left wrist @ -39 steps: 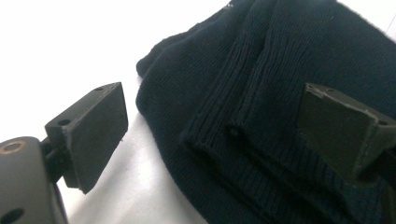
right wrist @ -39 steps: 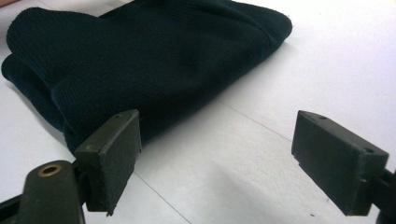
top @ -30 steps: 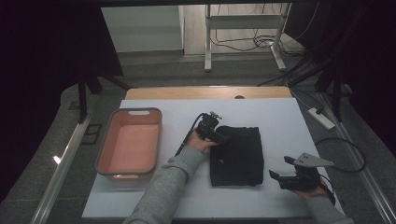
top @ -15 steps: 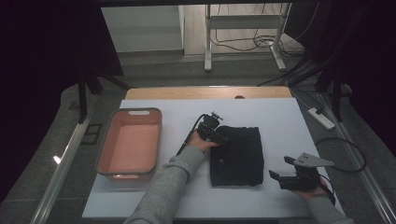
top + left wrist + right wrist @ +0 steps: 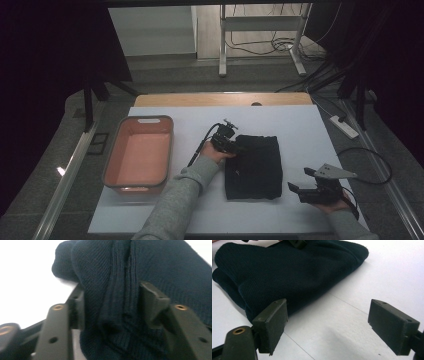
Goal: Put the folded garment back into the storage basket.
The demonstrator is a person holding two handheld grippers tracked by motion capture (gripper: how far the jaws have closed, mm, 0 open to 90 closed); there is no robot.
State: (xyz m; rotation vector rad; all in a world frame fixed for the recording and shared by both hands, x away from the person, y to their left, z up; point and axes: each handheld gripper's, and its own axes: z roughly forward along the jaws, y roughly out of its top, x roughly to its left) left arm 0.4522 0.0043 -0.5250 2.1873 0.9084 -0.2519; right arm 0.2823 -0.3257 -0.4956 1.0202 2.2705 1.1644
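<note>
High view: folded dark cloth [image 5: 252, 167] lies mid-table, right of pink bin [image 5: 139, 155]. Left gripper [image 5: 231, 144] at its top-left corner, prob. to lift or fold. Left gripper view: jaws pinch a bunched fold. Right gripper view: right gripper [image 5: 327, 326] jaws spread wide, empty, beside the cloth, likely waiting.

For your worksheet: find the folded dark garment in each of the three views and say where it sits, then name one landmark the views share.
High view: the folded dark garment lies right of centre, beside the pink tub.
Left gripper view: it fills the centre and right, bunched between the left gripper jaws.
Right gripper view: upper left, beyond the open right gripper.
Shared landmark: the white tabletop.
</note>
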